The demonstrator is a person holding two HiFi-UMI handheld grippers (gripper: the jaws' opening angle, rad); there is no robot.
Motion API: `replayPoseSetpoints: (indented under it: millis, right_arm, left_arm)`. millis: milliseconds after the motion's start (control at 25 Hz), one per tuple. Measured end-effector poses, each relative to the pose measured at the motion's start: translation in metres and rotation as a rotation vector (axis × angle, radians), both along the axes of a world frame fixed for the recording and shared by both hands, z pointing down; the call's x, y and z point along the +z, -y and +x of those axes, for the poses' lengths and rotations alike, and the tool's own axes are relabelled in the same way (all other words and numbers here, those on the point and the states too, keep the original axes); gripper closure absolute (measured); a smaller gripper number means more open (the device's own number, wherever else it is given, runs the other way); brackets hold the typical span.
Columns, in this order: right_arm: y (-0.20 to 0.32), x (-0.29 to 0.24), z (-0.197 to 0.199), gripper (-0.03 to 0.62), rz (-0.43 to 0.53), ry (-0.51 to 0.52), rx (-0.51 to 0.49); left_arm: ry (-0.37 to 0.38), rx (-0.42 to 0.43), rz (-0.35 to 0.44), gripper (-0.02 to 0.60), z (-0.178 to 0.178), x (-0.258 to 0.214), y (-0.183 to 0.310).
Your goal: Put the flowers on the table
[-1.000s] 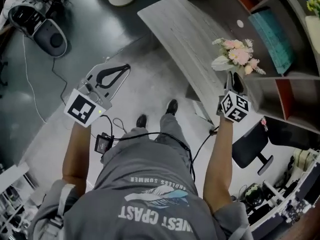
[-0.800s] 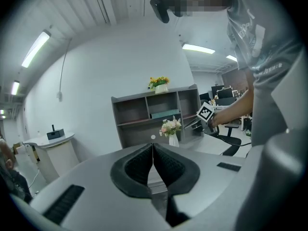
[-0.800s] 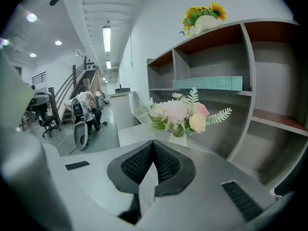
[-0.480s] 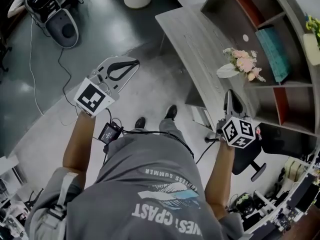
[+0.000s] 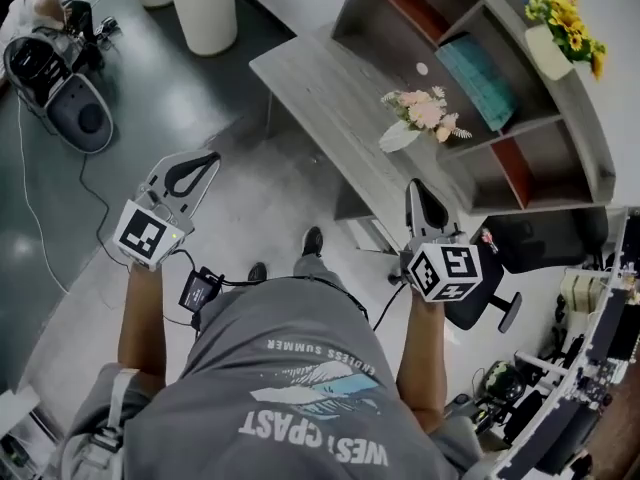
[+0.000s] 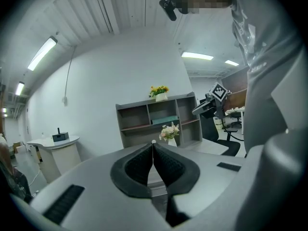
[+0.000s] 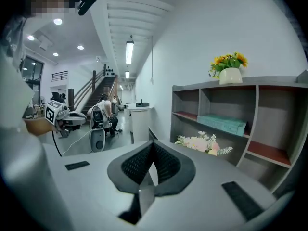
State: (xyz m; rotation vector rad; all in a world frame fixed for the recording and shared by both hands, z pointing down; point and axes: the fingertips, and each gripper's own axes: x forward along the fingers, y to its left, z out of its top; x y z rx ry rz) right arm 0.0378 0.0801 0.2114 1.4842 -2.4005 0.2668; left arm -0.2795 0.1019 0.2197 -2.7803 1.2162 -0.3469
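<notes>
The flowers [image 5: 425, 111] are showing pink and cream above a white vase [image 5: 397, 138], on a counter [image 5: 320, 88] of grey wood grain. The grey shelf [image 5: 575, 118] is displaying a teal item [image 5: 482, 73] and yellow blooms [image 5: 562, 13]. Black-and-white square markers are covering the cubes of the left gripper [image 5: 212, 156] and right gripper [image 5: 415, 184].

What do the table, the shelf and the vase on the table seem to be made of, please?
Table: looks like wood or a wood-look laminate, matte grey, going by the streaky grain lines along its top.
Shelf: probably painted or laminated board; its panels are flat, matte grey and show no grain.
Vase: smooth and white, perhaps ceramic or plastic; it is too small to tell which.
</notes>
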Motion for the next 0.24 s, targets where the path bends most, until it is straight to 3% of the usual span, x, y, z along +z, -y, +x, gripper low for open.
replayPoseSetpoints:
  millis: [240]
  right_arm:
    - [-0.020,0.004,-0.001,0.568,-0.021,-0.012,-0.001]
  left_arm:
    - [-0.003,-0.004,0.006,0.565,-0.004,0.003,-0.020]
